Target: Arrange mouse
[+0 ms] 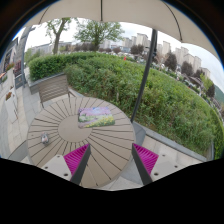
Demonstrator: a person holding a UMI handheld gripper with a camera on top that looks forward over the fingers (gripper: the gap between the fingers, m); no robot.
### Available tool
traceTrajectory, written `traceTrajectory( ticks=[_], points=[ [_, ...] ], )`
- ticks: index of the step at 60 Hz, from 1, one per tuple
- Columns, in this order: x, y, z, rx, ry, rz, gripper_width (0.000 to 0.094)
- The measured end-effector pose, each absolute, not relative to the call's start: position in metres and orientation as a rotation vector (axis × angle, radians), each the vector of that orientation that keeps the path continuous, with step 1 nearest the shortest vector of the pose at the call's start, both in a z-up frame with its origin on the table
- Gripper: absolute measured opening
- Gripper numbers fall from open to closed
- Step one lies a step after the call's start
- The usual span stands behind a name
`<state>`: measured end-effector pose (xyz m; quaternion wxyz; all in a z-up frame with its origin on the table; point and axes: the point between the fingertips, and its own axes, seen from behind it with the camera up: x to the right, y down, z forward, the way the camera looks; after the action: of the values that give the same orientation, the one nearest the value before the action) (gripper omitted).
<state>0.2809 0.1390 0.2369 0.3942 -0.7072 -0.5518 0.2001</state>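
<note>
The claw [110, 160] hangs wide open above the near edge of a round slatted table [60, 150], its pink pads [76, 157] well apart, holding and touching nothing. The mouse [44, 139] lies near the table's left edge, apart from a pad [96, 116] at the centre. A chair [50, 88] stands beyond the table, before a hedge [130, 80].

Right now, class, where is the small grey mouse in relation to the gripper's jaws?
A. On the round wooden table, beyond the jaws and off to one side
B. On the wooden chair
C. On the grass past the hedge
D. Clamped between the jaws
A: the mouse lies on the round slatted table, beyond the open gripper, with nothing between the jaws.
</note>
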Motion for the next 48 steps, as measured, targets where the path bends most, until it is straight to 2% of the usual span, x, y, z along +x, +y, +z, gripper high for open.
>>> traceTrajectory(
  ticks=[4,19,48],
  points=[
    [0.287,0.129,0.243,-1.795,-1.411,0.513,0.0848],
    [0.275,0.089,0.215,-1.783,-1.484,0.562,0.0850],
    [0.256,-0.079,0.192,-1.660,-1.715,0.740,0.0849]
  ],
)
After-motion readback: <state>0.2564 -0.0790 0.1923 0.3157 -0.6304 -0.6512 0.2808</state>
